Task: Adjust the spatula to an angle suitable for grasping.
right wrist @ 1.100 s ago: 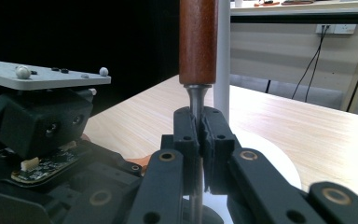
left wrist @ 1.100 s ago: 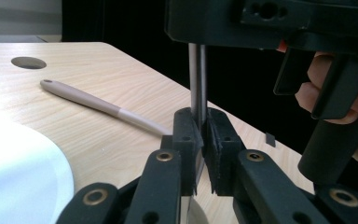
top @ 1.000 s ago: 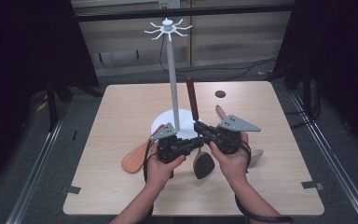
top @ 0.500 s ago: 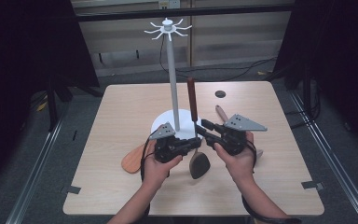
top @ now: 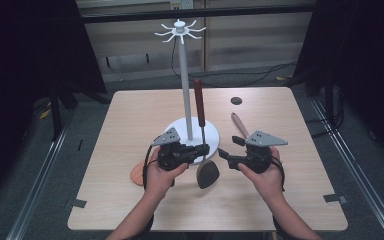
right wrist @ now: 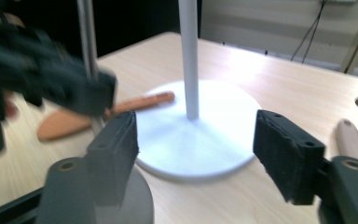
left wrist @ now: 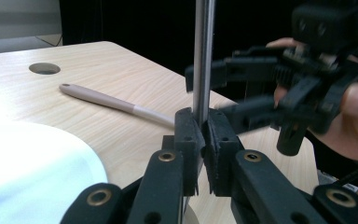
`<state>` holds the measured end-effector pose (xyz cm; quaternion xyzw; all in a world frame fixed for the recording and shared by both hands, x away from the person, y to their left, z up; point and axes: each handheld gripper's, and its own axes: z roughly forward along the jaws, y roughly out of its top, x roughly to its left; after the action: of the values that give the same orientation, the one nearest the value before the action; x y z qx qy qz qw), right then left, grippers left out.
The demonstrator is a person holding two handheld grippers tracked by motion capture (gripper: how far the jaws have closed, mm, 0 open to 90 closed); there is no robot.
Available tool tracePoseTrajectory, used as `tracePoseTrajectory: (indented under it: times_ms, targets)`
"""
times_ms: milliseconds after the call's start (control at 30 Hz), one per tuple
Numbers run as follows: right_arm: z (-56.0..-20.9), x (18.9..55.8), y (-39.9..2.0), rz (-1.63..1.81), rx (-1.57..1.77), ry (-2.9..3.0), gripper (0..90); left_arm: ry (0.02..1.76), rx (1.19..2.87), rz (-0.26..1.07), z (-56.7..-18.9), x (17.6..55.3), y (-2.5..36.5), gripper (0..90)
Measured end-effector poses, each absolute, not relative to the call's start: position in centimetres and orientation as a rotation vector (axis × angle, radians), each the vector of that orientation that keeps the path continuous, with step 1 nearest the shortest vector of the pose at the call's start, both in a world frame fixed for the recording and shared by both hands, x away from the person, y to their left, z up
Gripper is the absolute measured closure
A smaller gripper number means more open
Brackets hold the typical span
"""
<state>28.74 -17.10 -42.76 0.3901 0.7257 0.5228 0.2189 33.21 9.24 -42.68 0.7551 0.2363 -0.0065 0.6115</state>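
Note:
A utensil with a brown handle [top: 198, 100], a thin metal shaft [left wrist: 203, 60] and a dark head [top: 207, 175] stands nearly upright in front of the white hook stand [top: 184, 85]. My left gripper [top: 203, 148] is shut on the shaft just above the head, and its pads [left wrist: 189, 140] clamp the rod. My right gripper [top: 222, 152] sits a little to the right of the shaft with its jaws pointing left. Its jaws have just been opening, and its pads [right wrist: 286, 161] stand wide apart with nothing between them.
The stand's round white base [top: 211, 131] lies just behind the grippers. A beige-handled utensil [top: 239, 124] lies on the table at the right, an orange spatula [top: 139, 173] at the left. A round hole [top: 236, 100] sits in the tabletop far right.
My right gripper has let go of the utensil's shaft, opened its jaws and drawn back to the right. The left gripper keeps its hold on the shaft in about the same place.

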Motion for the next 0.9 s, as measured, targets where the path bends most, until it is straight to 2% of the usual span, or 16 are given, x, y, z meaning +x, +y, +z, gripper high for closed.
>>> tracePoseTrajectory:
  times_ms: [367, 767, 900]
  targets:
    - [-45.3, 28.5, -17.1, 1.330, 1.106, 2.077, 14.5, 0.519, 1.780, -0.022, -41.7, 33.8, 9.9, 84.8]
    - [-46.6, 28.4, -17.2, 1.315, 1.150, 2.149, 5.8, 0.499, 1.795, -0.036, -40.6, 34.2, 10.4, 84.7]
    - [-46.7, 28.4, -17.2, 1.303, 1.155, 2.158, 5.8, 0.497, 1.796, -0.044, -40.4, 34.3, 10.4, 84.7]
